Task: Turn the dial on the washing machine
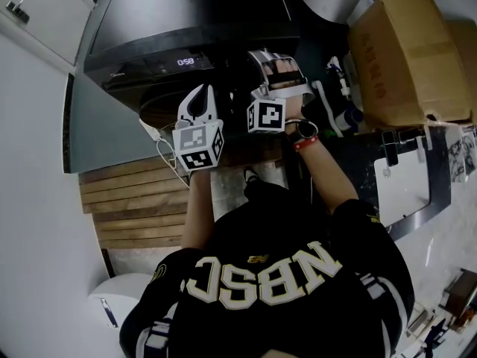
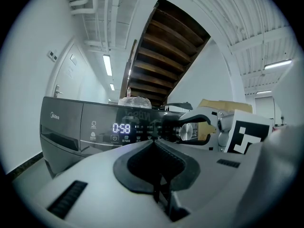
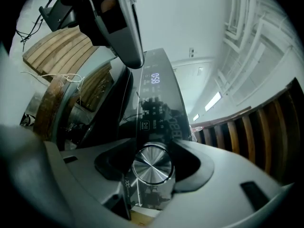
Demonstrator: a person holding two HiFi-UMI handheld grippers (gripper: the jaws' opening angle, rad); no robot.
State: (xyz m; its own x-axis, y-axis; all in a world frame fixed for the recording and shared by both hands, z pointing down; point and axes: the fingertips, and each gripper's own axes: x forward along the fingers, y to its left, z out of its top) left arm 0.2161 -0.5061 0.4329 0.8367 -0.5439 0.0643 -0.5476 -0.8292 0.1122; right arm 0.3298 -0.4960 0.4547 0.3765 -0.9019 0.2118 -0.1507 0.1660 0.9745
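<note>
pinching the round silver dial (image 3: 152, 164) on the control panel of a dark washing machine (image 1: 186, 28), the right gripper (image 1: 274, 64) has one jaw on each side of the knob, with the brushed metal face filling the gap between them. the dial sits on the front panel, to the right of a lit display (image 2: 121, 128) that reads 0:58, with rows of small white symbols between the two.

the left gripper (image 2: 154, 144) is held in the air just left of the right one, in front of the panel and not touching it. its jaws are pressed together with nothing between them. each gripper carries a white cube with black square markers.

in the head view, a person in a black jersey with white lettering reaches both arms forward, and a watch (image 1: 305, 131) shows on the right wrist. a cardboard box (image 1: 410, 51) stands to the right of the machine. wooden slats (image 1: 134, 207) lie below the left gripper. the left gripper view shows the underside of a wooden staircase (image 2: 166, 56) above the machine.
</note>
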